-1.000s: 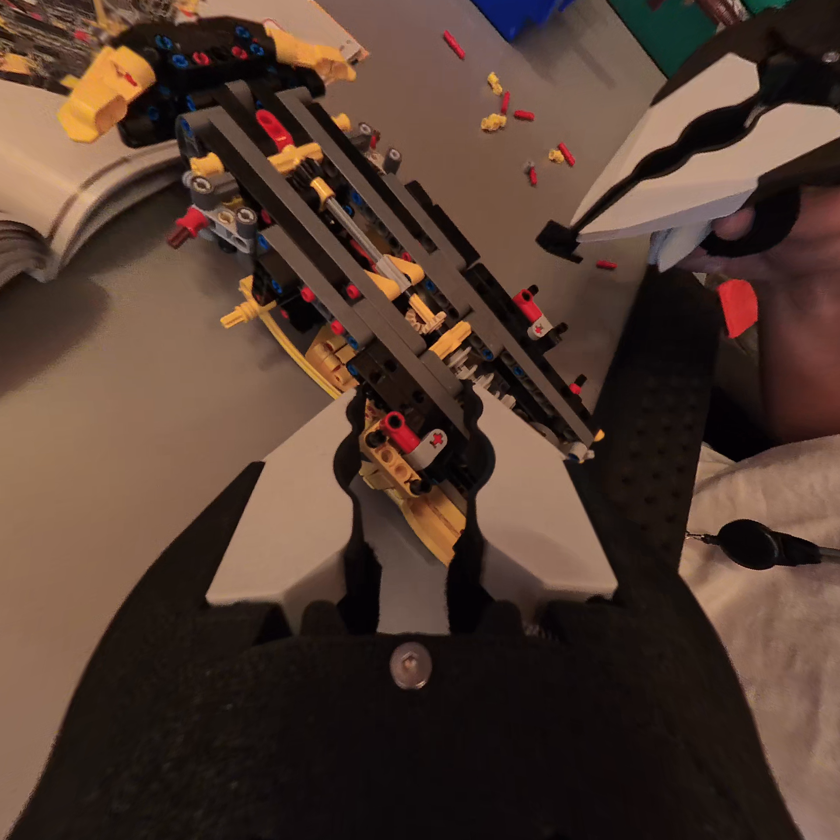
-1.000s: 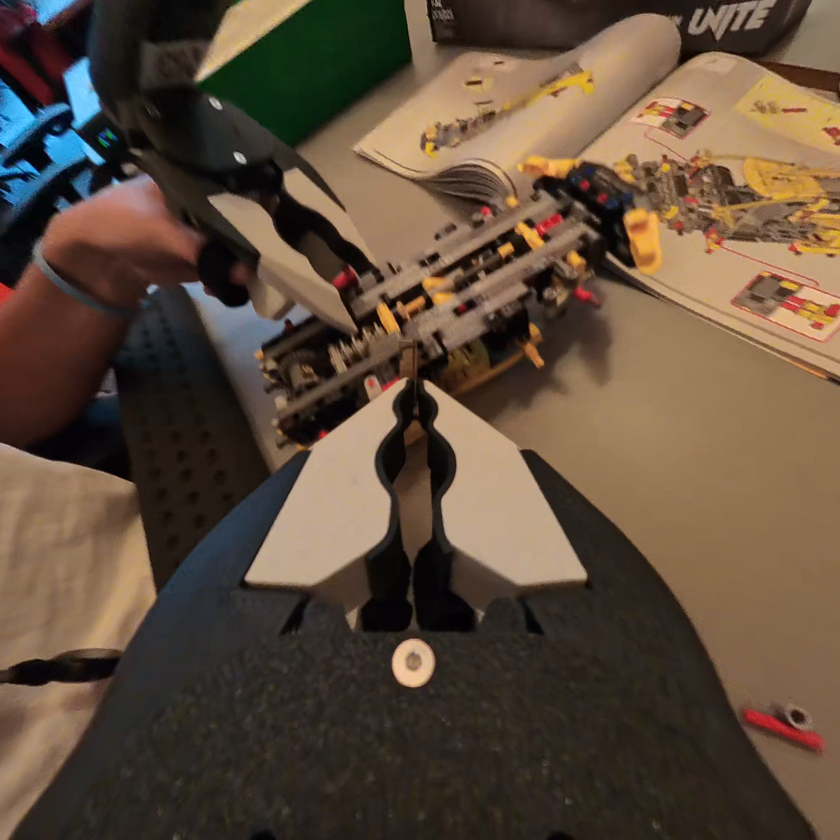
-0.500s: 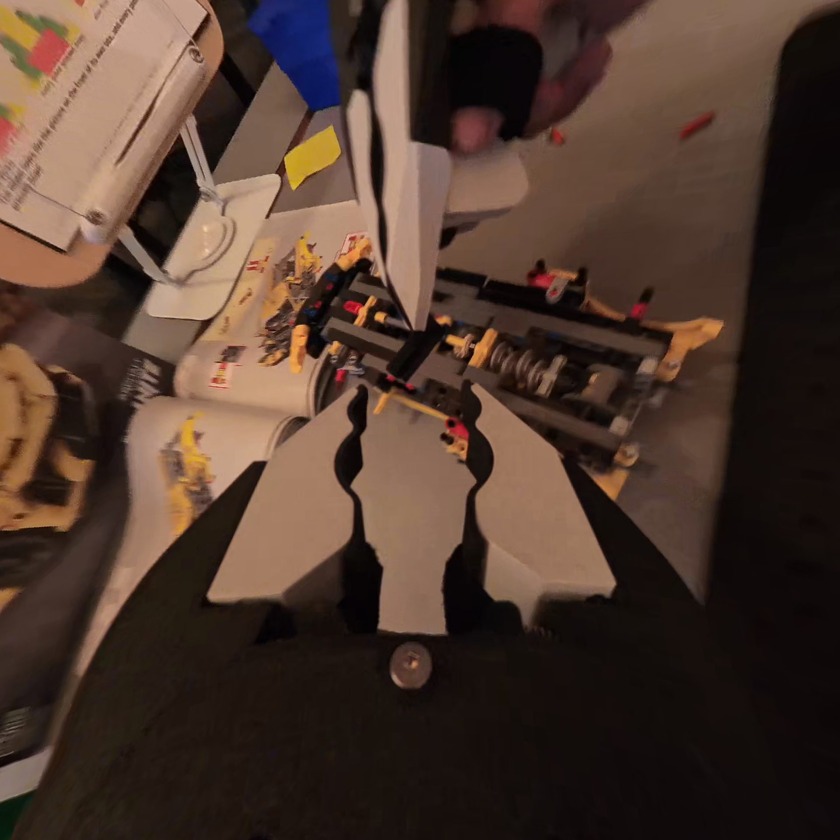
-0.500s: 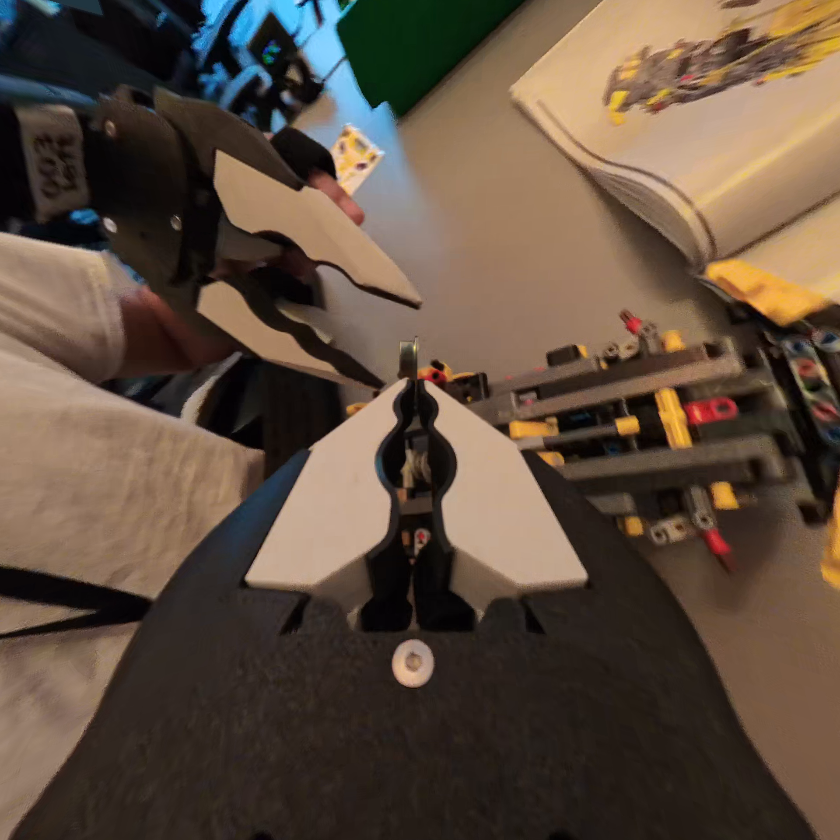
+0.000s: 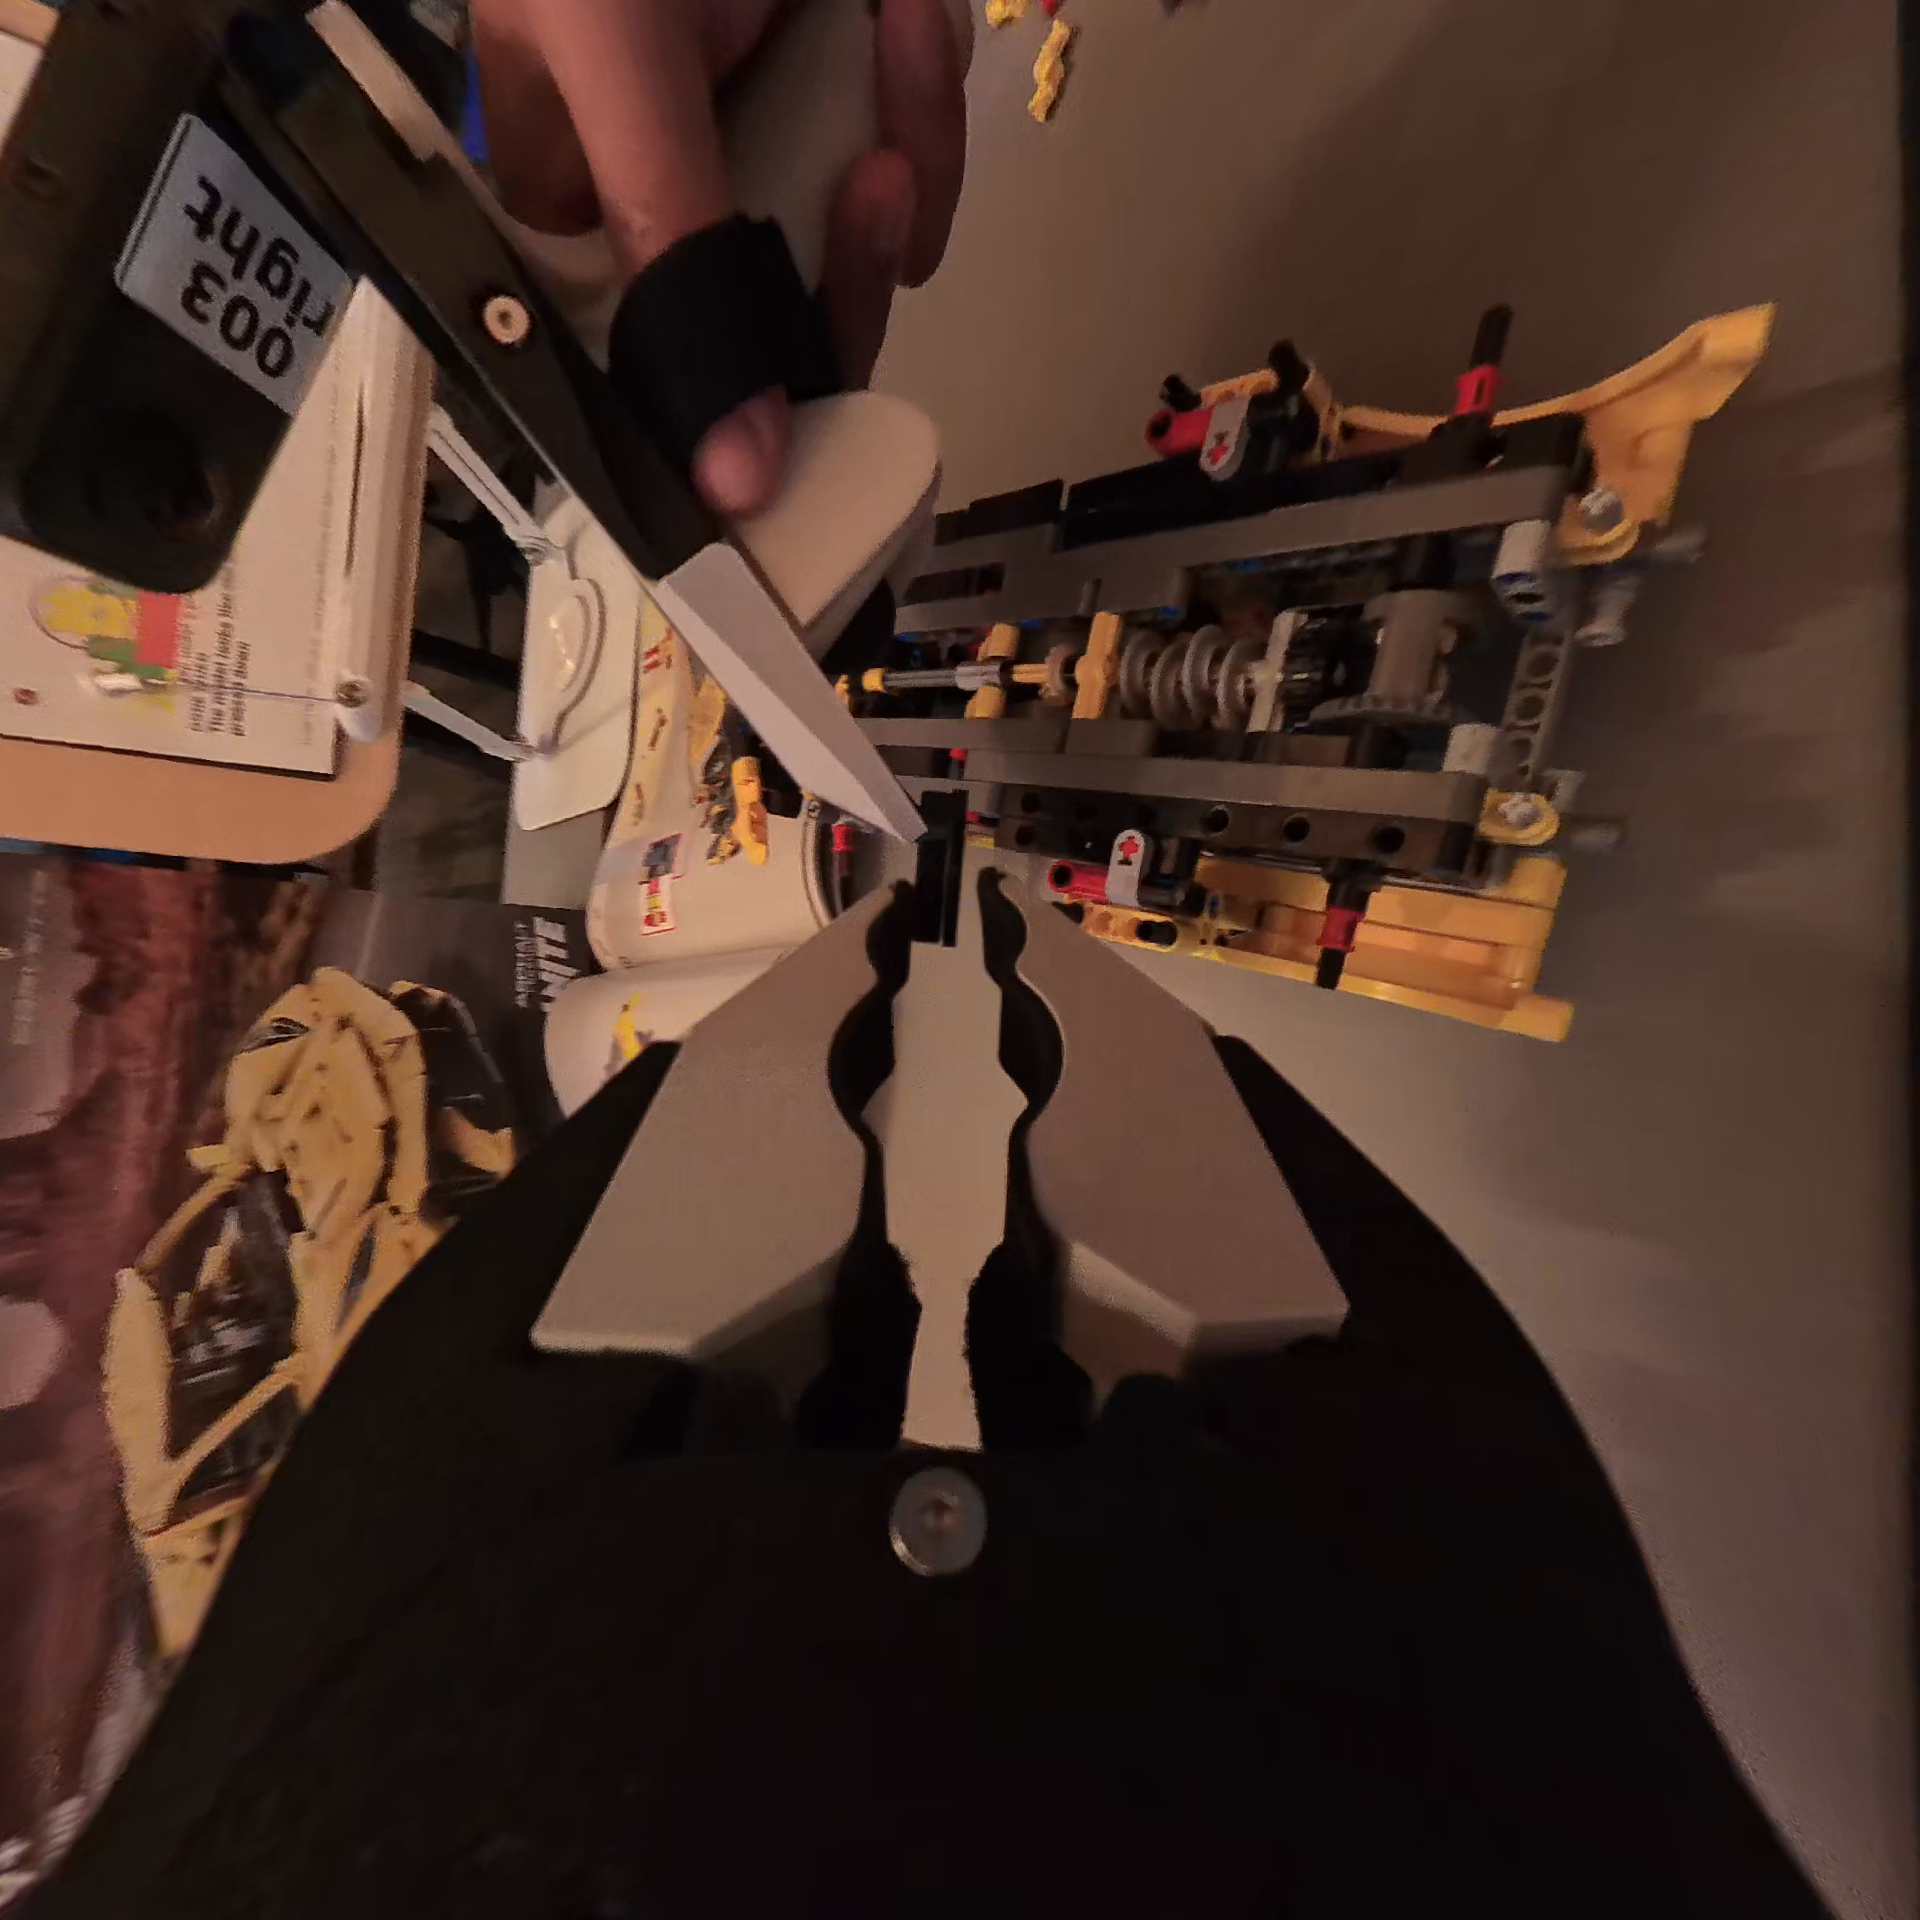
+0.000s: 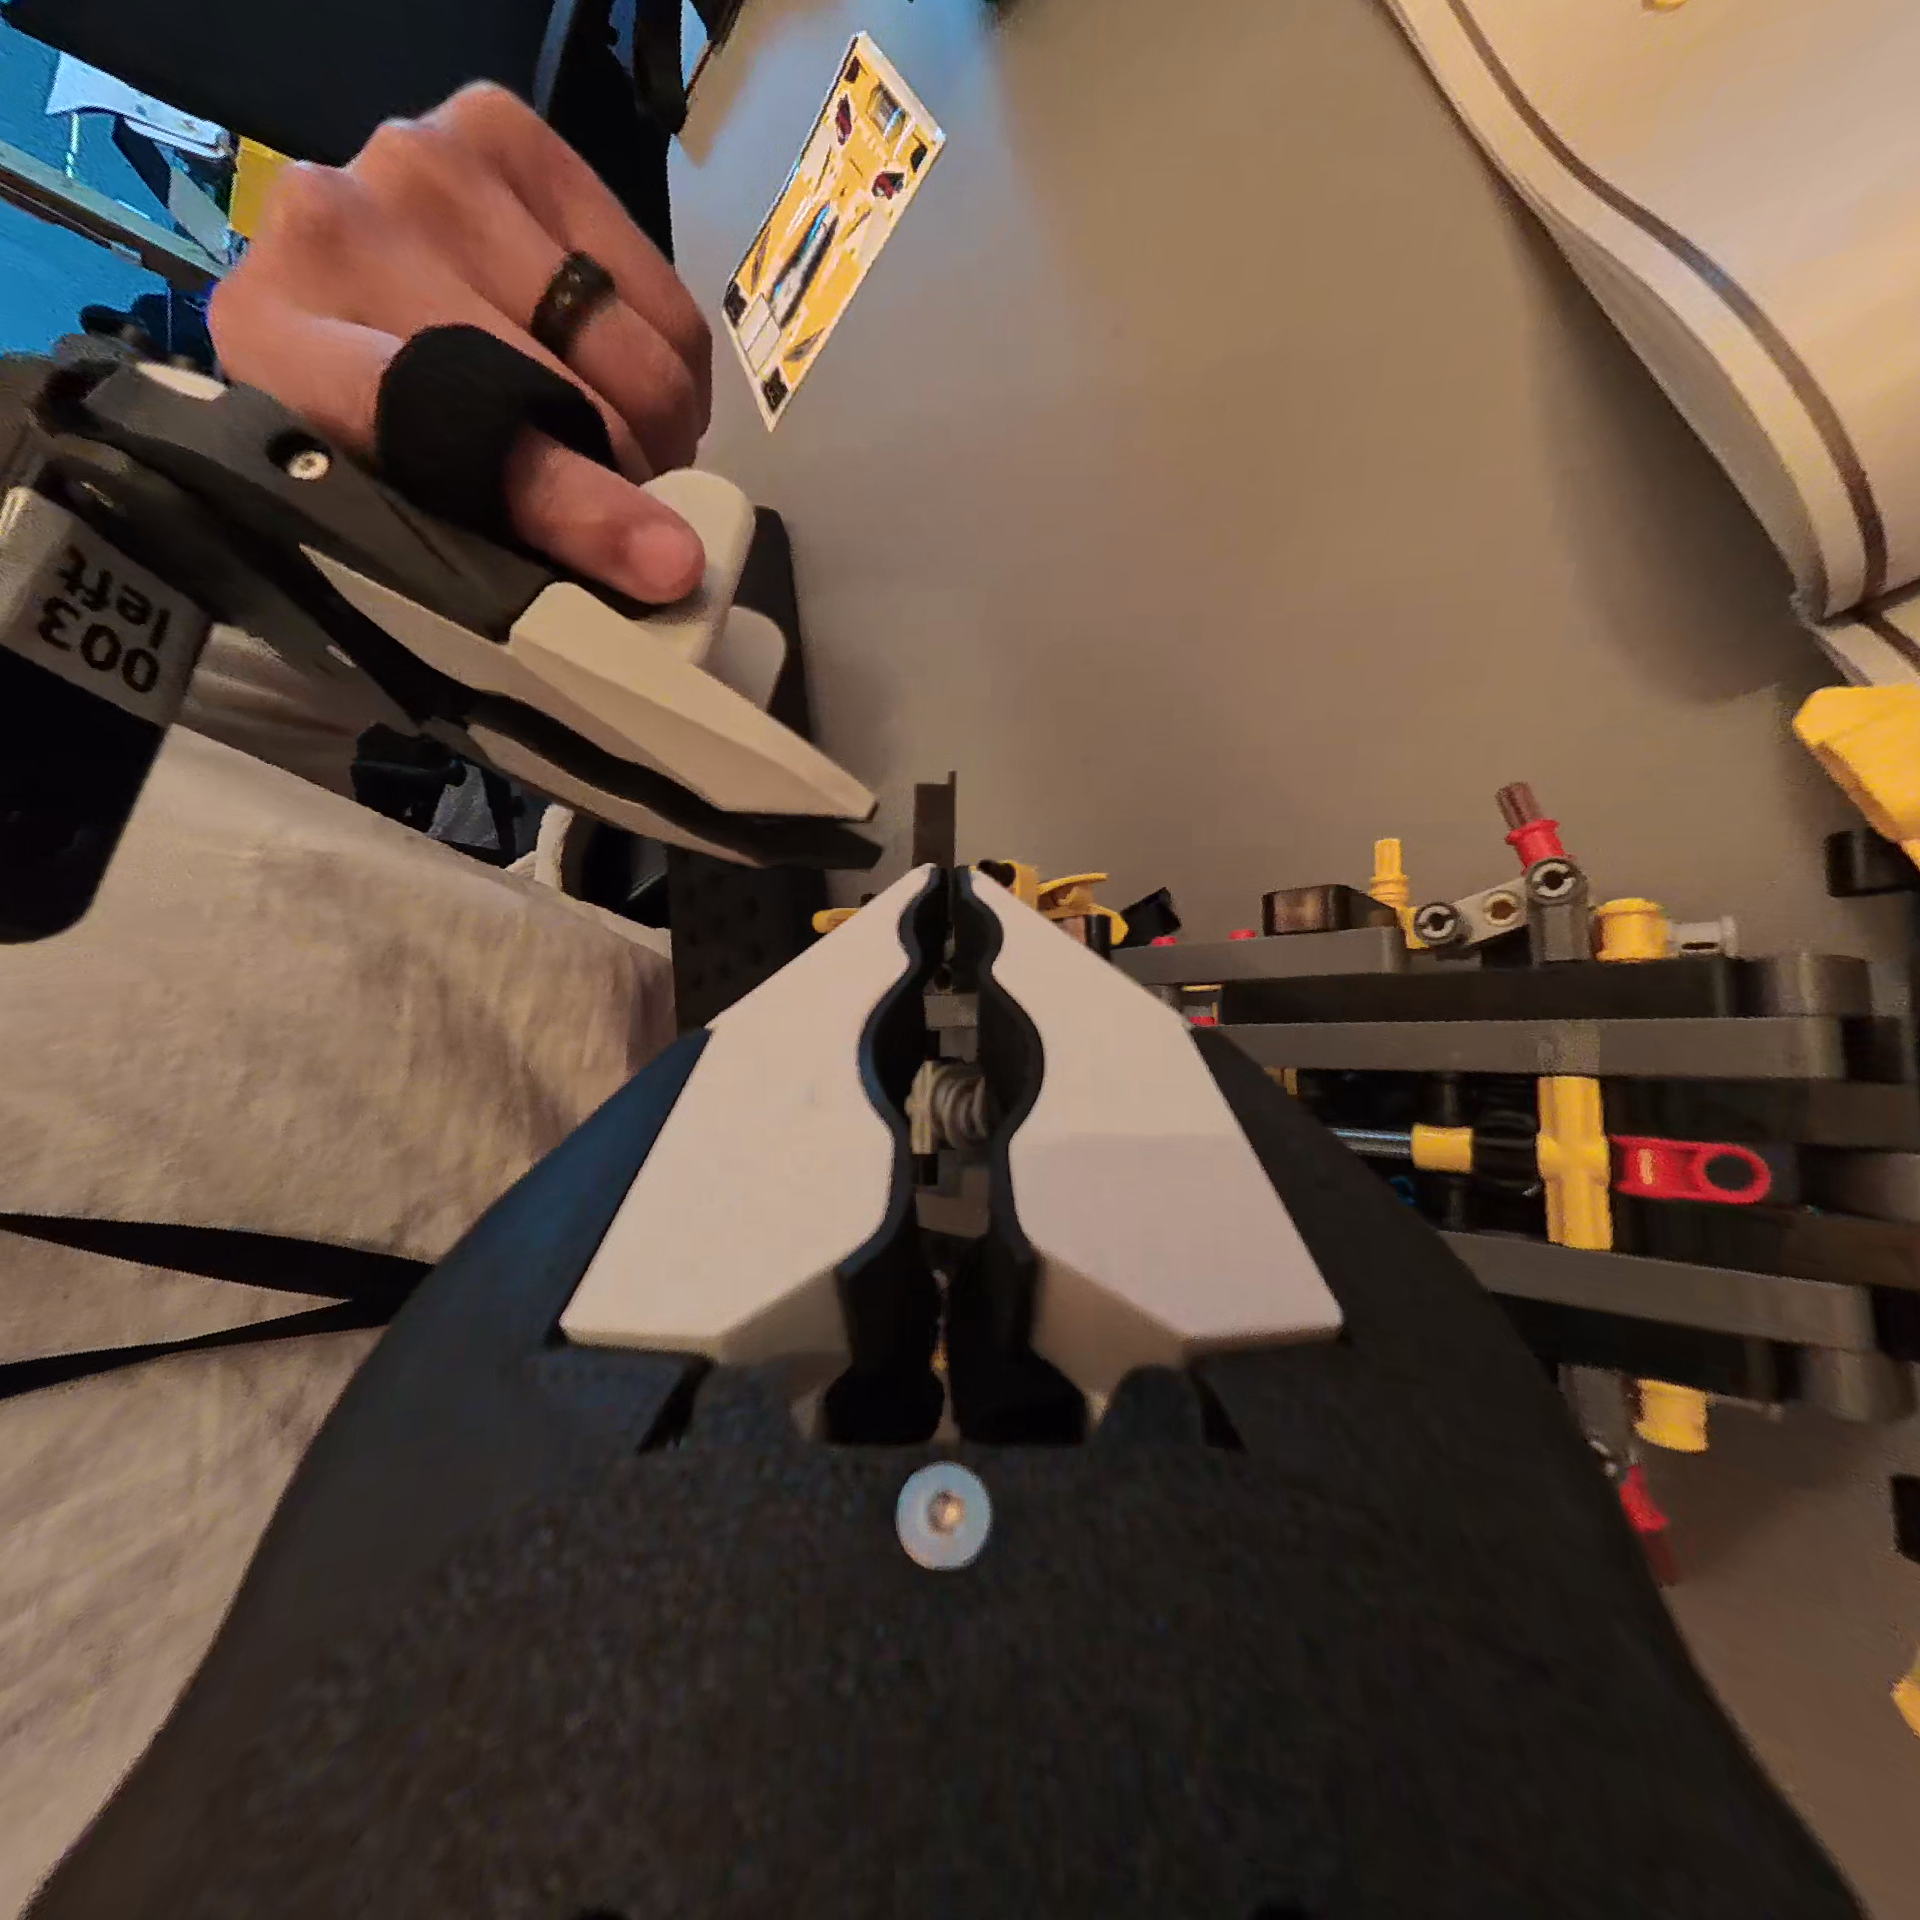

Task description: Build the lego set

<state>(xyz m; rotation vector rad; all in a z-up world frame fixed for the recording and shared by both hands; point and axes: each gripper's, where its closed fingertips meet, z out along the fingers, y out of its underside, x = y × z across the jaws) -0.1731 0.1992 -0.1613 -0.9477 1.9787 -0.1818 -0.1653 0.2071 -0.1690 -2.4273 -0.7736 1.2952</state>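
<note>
The grey, black and yellow lego model lies on the grey table; it also shows in the right wrist view. My right gripper is shut on a thin flat black piece that sticks up past its tips, just off the model's end. In the left wrist view the right gripper comes in from the upper left with the black piece. My left gripper is open, and the piece's lower end hangs between its tips. The left gripper points at the piece from the left.
An open instruction booklet lies beyond the model. A yellow sticker sheet lies on the table. The set's box and a clipboard on a stand are at the left. Loose yellow pieces lie far off.
My left gripper has let go of the model's end, swung round and narrowed its jaws. My right gripper has carried the black piece over the model to the left gripper's tips.
</note>
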